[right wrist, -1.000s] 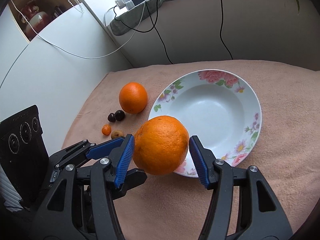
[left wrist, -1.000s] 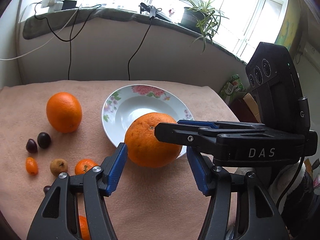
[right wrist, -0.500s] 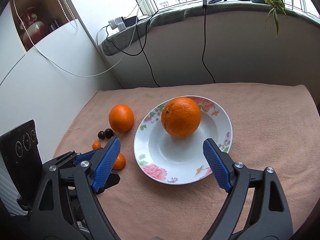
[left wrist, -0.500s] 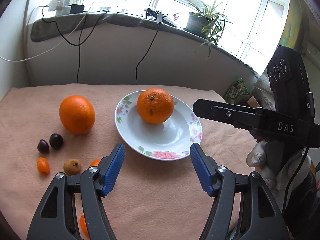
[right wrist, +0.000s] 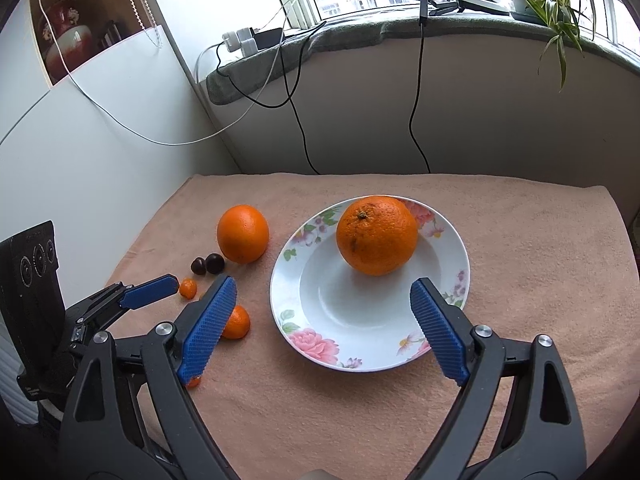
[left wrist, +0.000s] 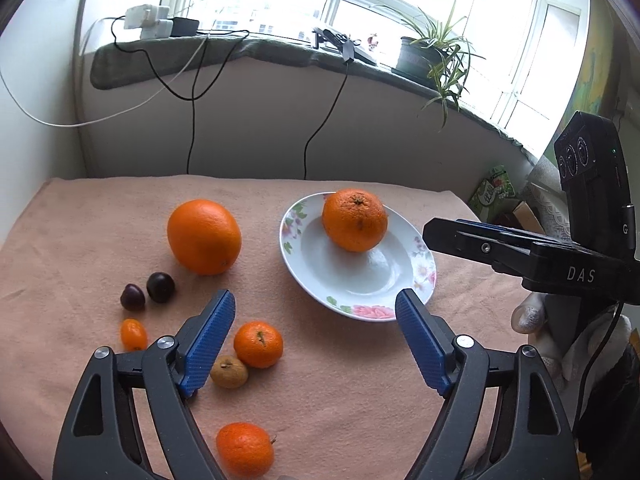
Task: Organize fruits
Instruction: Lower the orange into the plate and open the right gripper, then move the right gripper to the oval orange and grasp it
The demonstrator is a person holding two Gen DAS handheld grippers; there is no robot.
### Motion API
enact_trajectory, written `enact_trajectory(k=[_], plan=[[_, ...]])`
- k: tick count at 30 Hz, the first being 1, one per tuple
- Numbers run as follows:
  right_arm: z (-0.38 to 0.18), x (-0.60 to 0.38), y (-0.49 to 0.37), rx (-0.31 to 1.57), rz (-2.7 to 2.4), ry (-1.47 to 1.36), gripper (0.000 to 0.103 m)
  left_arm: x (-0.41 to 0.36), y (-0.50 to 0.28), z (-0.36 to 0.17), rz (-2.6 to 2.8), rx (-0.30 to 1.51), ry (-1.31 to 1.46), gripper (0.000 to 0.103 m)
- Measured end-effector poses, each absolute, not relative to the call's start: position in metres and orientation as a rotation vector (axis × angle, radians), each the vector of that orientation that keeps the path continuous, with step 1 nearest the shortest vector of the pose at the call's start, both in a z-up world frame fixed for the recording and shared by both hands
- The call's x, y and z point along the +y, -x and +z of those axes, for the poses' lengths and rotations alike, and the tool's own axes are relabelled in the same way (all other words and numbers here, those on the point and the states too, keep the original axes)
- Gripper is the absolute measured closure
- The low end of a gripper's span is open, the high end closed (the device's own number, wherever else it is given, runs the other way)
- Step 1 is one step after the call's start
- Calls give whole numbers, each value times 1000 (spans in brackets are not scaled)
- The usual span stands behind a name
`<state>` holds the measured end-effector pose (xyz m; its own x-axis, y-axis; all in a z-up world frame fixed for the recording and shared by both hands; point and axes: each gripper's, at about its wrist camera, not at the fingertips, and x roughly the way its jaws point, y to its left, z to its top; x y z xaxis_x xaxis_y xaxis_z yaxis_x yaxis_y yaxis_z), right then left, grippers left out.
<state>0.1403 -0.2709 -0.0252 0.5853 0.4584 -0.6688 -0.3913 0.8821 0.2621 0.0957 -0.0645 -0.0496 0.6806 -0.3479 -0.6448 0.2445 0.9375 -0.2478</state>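
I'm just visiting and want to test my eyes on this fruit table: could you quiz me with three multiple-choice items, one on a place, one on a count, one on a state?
1. Where is the bumpy-skinned orange?
A. in the floral plate
B. on the windowsill
C. between the right gripper's fingers

2. How many dark plums lie on the cloth?
A. none
B. two
C. five

3. How is the right gripper now?
A. shut on an orange
B. open, holding nothing
C. shut on the plate

Answers: 1 A, it rests inside the plate's rim. 2 B, a pair sits beside the smooth orange. 3 B, its blue pads stand wide apart with nothing between them.
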Motion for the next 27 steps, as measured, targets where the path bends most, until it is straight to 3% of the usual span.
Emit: enact_trajectory(k=[27], plan=[[-32, -211, -182, 831, 497, 49, 5, 0, -141, -72, -218, 820, 78, 20]])
